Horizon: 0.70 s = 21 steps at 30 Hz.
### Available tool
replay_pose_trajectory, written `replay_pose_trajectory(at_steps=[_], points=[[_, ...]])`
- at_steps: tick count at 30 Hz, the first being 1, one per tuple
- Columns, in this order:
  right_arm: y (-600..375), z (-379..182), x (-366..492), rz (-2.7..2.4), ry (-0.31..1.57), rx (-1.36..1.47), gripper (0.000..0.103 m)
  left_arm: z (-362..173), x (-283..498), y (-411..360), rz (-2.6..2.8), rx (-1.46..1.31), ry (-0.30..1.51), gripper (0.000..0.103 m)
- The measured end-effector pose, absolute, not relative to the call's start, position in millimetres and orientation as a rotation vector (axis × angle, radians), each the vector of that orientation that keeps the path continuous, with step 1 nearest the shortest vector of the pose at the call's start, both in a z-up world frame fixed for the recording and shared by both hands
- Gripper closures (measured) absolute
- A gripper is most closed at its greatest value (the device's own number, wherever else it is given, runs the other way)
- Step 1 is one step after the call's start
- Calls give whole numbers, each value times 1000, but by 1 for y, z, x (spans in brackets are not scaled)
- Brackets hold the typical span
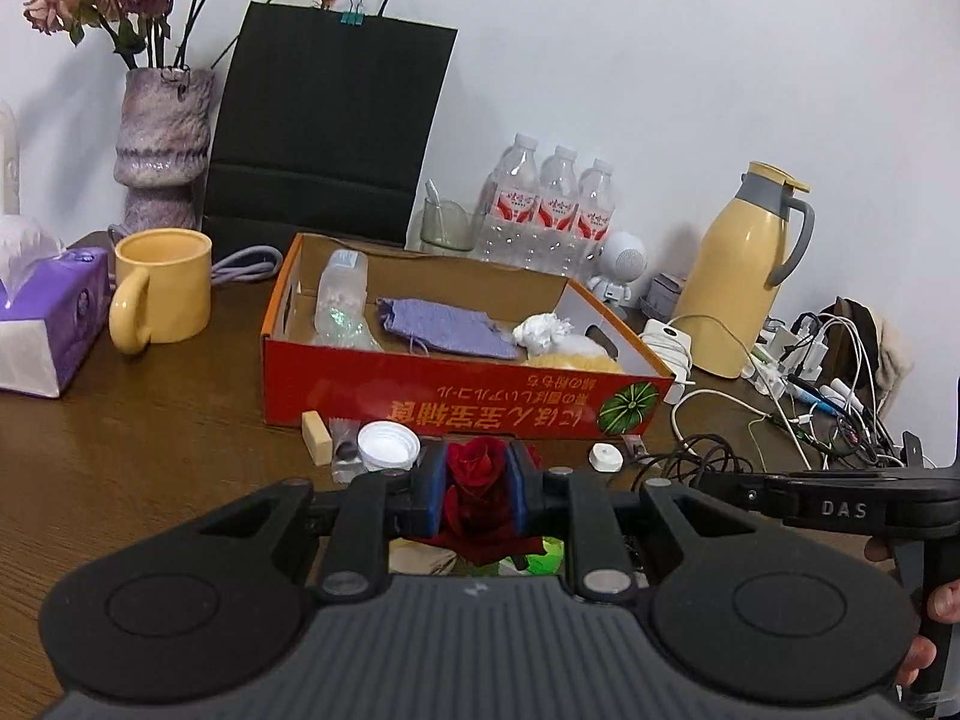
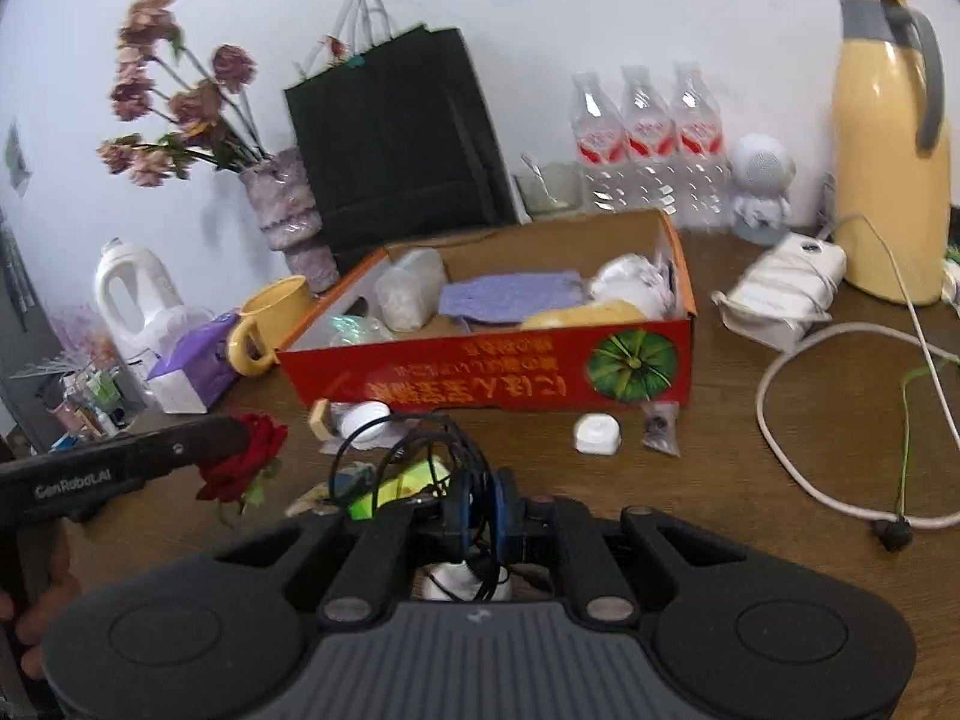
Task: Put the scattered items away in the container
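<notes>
Nearest to us, our left claw (image 1: 477, 483) is clenched on a red rose (image 1: 477, 468), its blue pads pressed to either side of the bloom, held above the surface (image 1: 150, 450) just short of the box's near wall. Our right claw (image 2: 480, 507) is clamped on a tangled black cable (image 2: 414, 444), which loops up in front of it, so we judge two items are in hand but not yet stowed.

Just beyond the claws, along the near wall of the orange cardboard box (image 1: 420, 378), loose things lie on the surface: a beige eraser (image 1: 316, 435), a small clear packet (image 1: 345, 450), a white bottle cap (image 1: 389, 446) and a small white round piece (image 1: 603, 456). Something yellow-green and some paper scraps sit beneath the cable, too blurred to name.

Farther on, inside the box, we see a clear plastic bottle (image 1: 342, 294), a purple cloth (image 1: 444, 327), crumpled white tissue (image 1: 543, 330) and something yellow (image 1: 576, 360). So we reckon the tidying is about half done.
</notes>
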State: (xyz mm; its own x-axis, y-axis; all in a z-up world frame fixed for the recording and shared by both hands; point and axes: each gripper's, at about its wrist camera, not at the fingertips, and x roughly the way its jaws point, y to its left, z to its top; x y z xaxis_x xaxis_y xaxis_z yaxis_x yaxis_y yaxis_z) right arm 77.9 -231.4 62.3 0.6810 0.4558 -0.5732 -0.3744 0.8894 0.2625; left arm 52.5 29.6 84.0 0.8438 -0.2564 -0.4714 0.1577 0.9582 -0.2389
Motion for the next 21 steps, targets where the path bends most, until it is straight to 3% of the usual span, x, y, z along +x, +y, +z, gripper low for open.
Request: replay_pose_trajectory(at_steps=[4,6,8,10,12,21], points=[[-218,49,80,332,677,-44,82,79,55,28,-215,-187,529,82],[-218,45,80,306,682,-57,58,78,56,31,-210,-194,533,82],[-218,48,75,281,654,-65,50,78,54,37,-201,-194,525,82],[-214,57,65,308,610,-66,48,78,53,44,-176,-193,521,82],[-207,67,54,357,559,-35,38,76,51,54,-146,-201,515,82],[-126,57,51,614,605,-42,33,60,52,100,-52,-280,548,82]])
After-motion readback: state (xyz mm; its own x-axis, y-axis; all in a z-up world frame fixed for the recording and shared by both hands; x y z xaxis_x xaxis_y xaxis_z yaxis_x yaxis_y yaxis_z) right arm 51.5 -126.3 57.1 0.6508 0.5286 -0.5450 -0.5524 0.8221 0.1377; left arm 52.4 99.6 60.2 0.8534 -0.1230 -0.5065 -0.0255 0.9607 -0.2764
